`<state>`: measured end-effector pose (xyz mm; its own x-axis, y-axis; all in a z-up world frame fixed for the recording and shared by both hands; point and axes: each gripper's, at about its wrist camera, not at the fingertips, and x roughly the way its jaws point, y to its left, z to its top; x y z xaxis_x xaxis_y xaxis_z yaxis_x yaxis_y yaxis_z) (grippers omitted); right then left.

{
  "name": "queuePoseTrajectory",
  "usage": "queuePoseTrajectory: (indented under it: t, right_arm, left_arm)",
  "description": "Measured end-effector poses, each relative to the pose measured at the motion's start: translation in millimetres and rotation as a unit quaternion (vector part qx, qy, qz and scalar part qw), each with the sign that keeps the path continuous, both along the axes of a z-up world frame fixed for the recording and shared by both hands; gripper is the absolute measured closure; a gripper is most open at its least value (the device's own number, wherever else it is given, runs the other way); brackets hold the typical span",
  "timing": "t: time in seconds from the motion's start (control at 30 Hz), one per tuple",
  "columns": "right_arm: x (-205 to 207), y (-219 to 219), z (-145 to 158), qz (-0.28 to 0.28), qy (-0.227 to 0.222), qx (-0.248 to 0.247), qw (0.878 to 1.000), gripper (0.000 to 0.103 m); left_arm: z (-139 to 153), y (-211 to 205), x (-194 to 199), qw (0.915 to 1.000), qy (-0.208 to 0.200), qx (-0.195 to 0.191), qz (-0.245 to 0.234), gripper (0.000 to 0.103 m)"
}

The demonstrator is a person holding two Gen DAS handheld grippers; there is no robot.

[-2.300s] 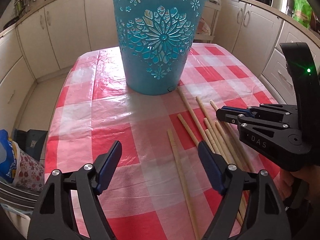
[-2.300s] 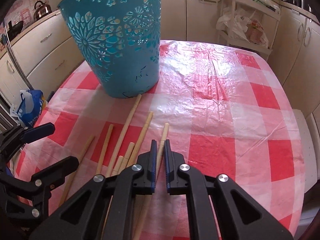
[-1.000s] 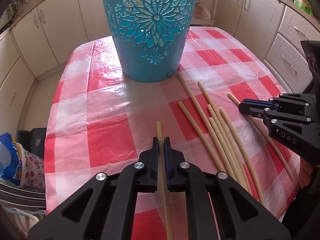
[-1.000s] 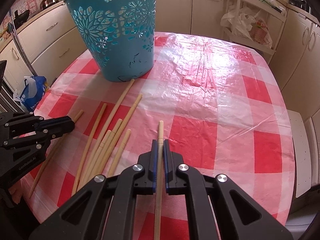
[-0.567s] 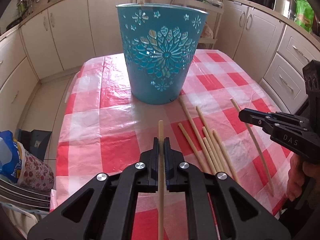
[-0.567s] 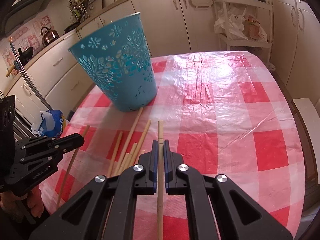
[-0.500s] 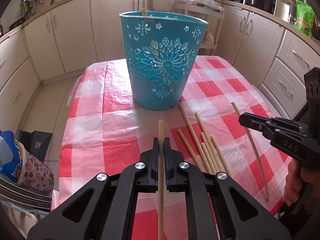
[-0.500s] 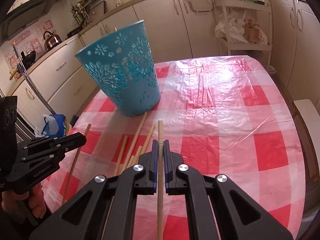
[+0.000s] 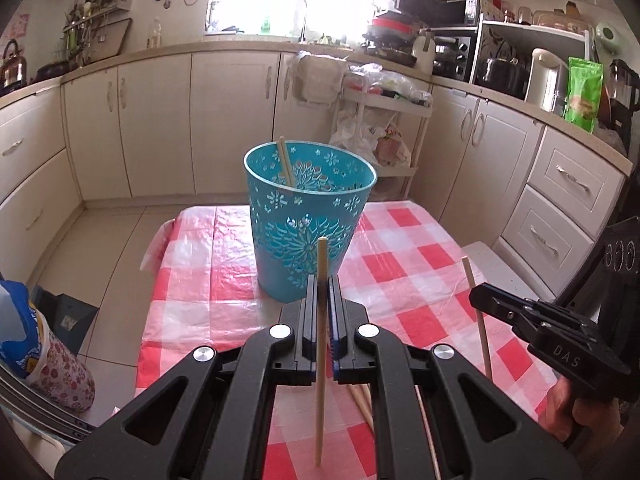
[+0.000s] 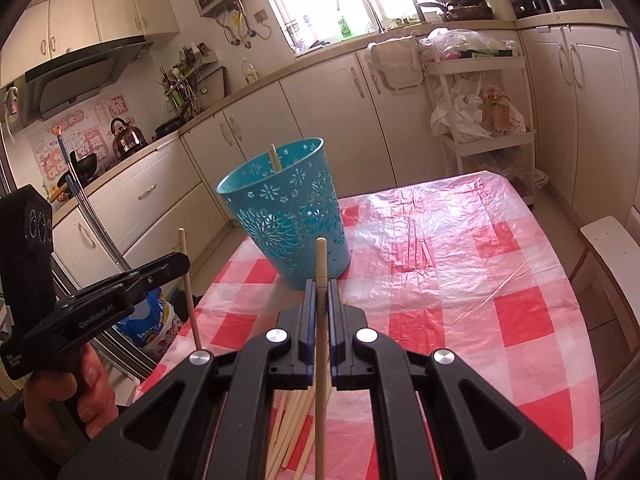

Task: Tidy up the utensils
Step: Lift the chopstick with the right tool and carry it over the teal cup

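Two sticks aloft | left hand-held gripper (image 9: 320, 312) clenches chopstick (image 9: 321, 264); right hand-held gripper (image 10: 319, 312) clenches another chopstick (image 10: 320, 264) | bin (image 9: 308, 216) rim unobstructed

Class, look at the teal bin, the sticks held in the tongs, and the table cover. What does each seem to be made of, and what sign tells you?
Teal bin: likely moulded plastic, with even colour and cut-through flower holes.
Stick in the left tongs and stick in the right tongs: probably bamboo or wood, pale tan and matte.
Checked table cover: apparently thin plastic sheet, glossy and wrinkled.
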<state>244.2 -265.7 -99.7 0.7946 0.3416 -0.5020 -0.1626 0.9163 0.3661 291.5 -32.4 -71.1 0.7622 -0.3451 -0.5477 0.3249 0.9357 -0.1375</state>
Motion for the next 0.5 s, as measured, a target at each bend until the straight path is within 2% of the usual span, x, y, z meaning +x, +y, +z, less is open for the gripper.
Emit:
queuePoseTrajectory:
  t: [0.5]
  right_arm:
    - [-45.7, 15.8, 78.2, 0.005, -0.093, 0.003, 0.996, 0.097]
  left_arm:
    - [64.7, 1.7, -42.7, 0.9979, -0.062, -0.017, 0.005, 0.098]
